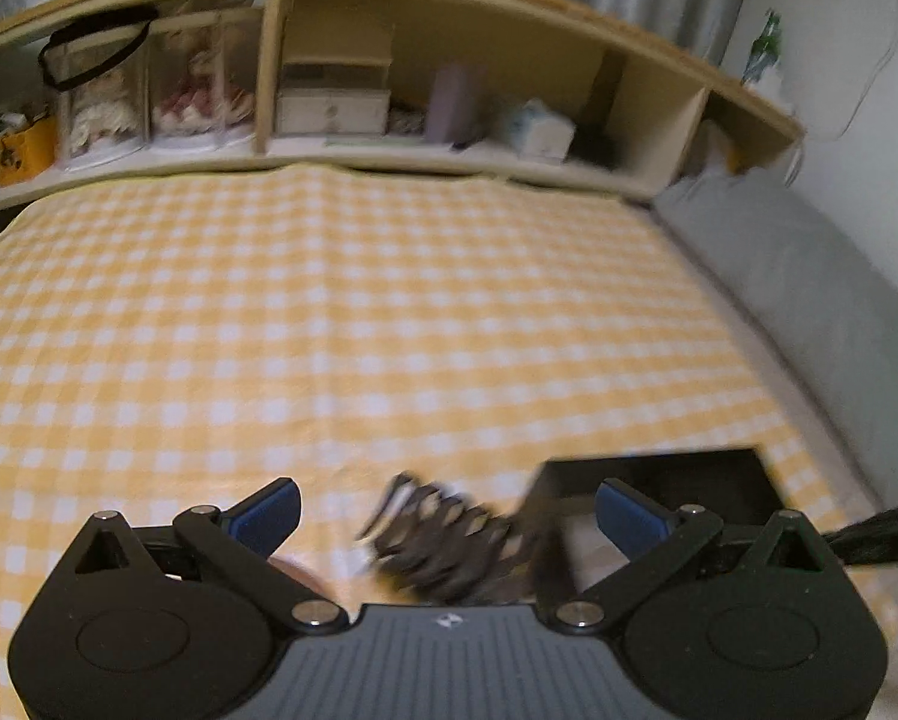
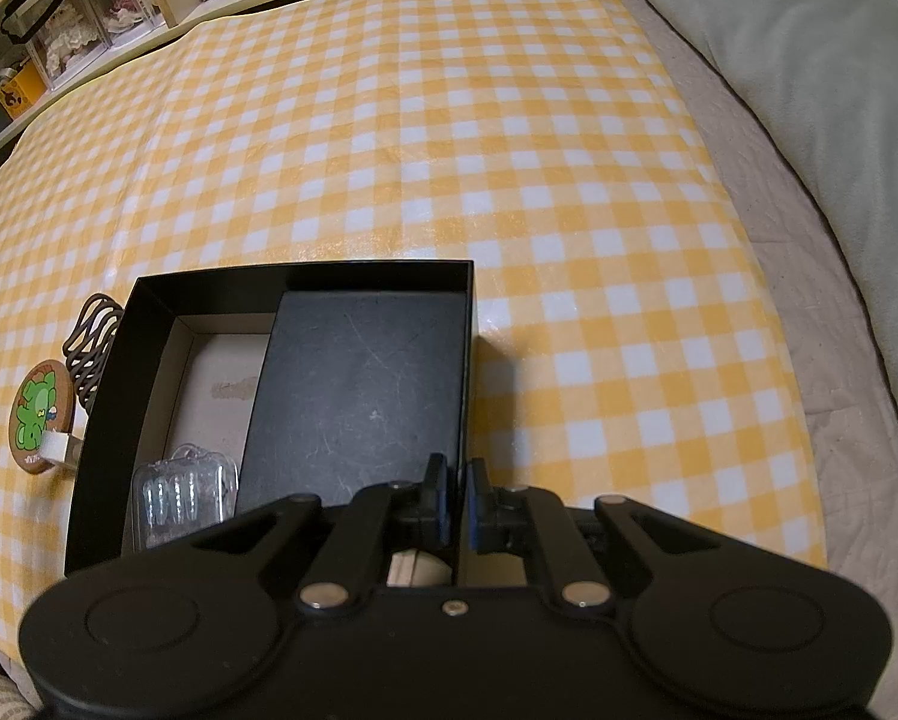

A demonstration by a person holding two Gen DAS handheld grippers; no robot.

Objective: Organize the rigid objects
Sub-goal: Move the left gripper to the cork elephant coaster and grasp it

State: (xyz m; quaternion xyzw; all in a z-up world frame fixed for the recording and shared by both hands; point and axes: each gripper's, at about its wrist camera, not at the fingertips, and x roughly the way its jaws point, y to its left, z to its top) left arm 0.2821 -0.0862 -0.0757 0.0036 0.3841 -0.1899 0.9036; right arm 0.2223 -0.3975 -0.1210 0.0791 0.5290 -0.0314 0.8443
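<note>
We're working over the yellow checked cloth, using the black box as our landmark. It's sitting open on the cloth nearest us, long axis running away from us. Inside it, a flat black slab is filling the right part and a clear plastic case is lying in the near-left corner.

Right gripper is sitting at the box's near-right corner, jaws nearly closed across the box's right wall. It looks like it's pinching that wall to steady the box, though actual contact is hard to confirm.

Left gripper is hovering left of the box, jaws spread wide, holding nothing. That view is motion-blurred.

Just outside the box's left wall we're seeing a dark wavy clip, touching or nearly touching the wall, long axis running parallel to the wall. In the left wrist view it's lying directly between the open fingers, angled toward the box. A round green-cartoon coaster is lying just left of the clip, with a small white block on its near edge.

We're judging the clip is next: the left gripper is clearly nearer, and the box is lying to its right.
</note>
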